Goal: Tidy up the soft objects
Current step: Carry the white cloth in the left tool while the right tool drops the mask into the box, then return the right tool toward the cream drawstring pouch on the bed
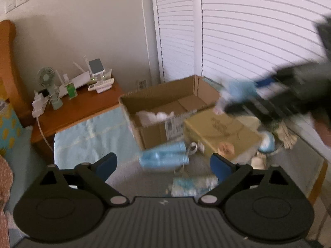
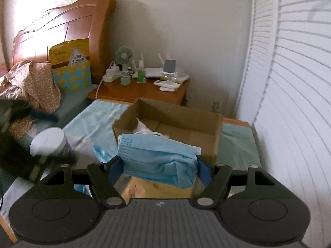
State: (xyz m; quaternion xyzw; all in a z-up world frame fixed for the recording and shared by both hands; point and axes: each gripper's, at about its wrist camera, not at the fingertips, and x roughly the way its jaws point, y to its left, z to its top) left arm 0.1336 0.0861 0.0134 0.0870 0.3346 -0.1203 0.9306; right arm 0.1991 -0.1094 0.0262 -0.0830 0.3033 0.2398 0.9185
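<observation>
Right tool pinching a stack of blue face masks between its blue pads, held just before the near wall of the open cardboard box, with something white lying inside that box. Left tool spread wide with nothing between its pads, hanging short of the same box, where a blurred light-blue bundle lies at its near corner. Beyond the box, a wooden nightstand carrying a small fan.
</observation>
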